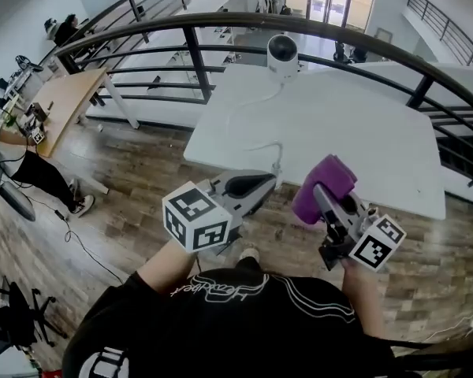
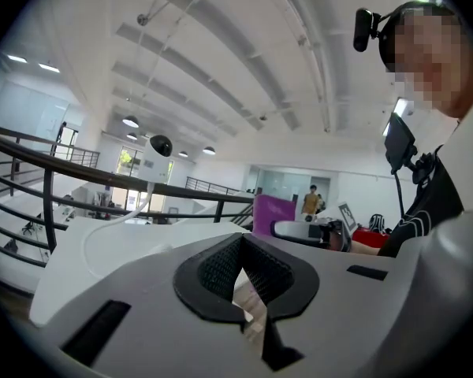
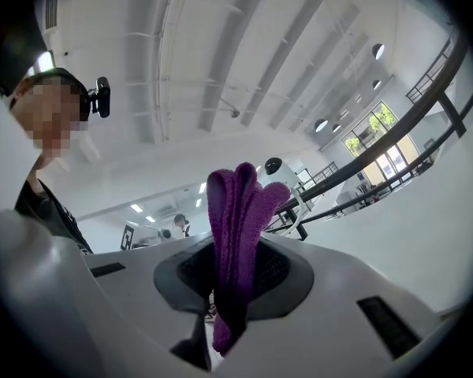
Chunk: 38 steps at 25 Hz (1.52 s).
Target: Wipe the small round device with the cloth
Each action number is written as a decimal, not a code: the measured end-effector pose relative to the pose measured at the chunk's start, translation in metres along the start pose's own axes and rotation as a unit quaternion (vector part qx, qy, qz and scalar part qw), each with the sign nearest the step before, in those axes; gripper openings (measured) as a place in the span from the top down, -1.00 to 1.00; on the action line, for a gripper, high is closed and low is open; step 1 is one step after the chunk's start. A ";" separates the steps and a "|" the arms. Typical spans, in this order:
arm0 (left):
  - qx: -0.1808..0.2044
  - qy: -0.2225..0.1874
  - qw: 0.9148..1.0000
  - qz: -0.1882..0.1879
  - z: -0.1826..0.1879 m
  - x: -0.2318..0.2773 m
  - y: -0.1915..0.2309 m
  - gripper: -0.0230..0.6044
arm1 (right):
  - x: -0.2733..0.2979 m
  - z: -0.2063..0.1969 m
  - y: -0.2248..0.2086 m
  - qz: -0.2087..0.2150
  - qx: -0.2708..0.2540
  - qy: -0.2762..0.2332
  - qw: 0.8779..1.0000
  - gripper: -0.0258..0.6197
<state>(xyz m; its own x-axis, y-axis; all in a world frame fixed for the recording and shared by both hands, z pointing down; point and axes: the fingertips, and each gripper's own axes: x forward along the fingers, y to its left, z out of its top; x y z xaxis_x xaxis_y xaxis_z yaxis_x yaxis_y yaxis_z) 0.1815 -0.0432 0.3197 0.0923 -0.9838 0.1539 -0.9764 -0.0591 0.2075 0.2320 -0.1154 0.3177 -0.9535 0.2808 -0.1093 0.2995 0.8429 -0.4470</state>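
A small round white device with a dark dome (image 1: 282,54) stands at the far edge of the white table (image 1: 378,144); its white cable (image 1: 252,109) runs across the tabletop. It also shows in the left gripper view (image 2: 157,156) and the right gripper view (image 3: 282,172). My right gripper (image 1: 319,189) is shut on a folded purple cloth (image 1: 325,187), held near the table's front edge; the cloth (image 3: 236,235) sticks up from between the jaws. My left gripper (image 1: 270,181) is shut and empty, its tips (image 2: 240,278) at the front edge by the cable.
A dark curved railing (image 1: 197,61) runs behind the table, with a lower floor and desks beyond. A wooden desk (image 1: 63,101) stands at the left. The floor below me is wood planks (image 1: 142,172).
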 end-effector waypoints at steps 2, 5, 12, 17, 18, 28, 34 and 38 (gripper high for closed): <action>-0.002 -0.003 1.000 0.000 0.012 0.009 0.028 0.91 | 0.022 0.010 -0.016 -0.002 -0.001 0.001 1.000 0.73; -0.002 -0.004 1.000 0.000 0.028 0.026 0.069 0.91 | 0.053 0.026 -0.041 -0.007 -0.003 -0.002 1.000 0.73; -0.001 0.001 1.000 -0.004 0.050 0.050 0.163 0.90 | 0.132 0.041 -0.095 -0.015 -0.001 -0.001 1.000 0.73; -0.002 0.003 1.000 -0.010 0.057 0.054 0.174 0.90 | 0.140 0.050 -0.094 -0.022 -0.005 -0.005 1.000 0.73; -0.001 0.004 1.000 -0.012 0.053 0.054 0.173 0.90 | 0.140 0.048 -0.093 -0.022 -0.006 -0.007 1.000 0.73; -0.002 0.001 1.000 -0.014 0.050 0.079 0.200 0.90 | 0.149 0.058 -0.106 0.002 -0.033 -0.011 0.999 0.73; -0.003 -0.007 1.000 -0.005 0.044 0.078 0.214 0.71 | 0.153 0.066 -0.106 0.025 -0.034 -0.026 0.999 0.73; -0.006 -0.017 1.000 -0.003 0.055 0.092 0.226 0.39 | 0.156 0.081 -0.117 0.033 -0.033 -0.028 0.999 0.73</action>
<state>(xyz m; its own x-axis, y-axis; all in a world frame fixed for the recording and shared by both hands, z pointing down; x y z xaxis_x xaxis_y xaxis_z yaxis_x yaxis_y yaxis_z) -0.0413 -0.1559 0.3279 0.0912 -0.9886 0.1199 -0.9736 -0.0632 0.2193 0.0455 -0.2070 0.2814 -0.9317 0.3117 -0.1866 0.3608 0.8528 -0.3775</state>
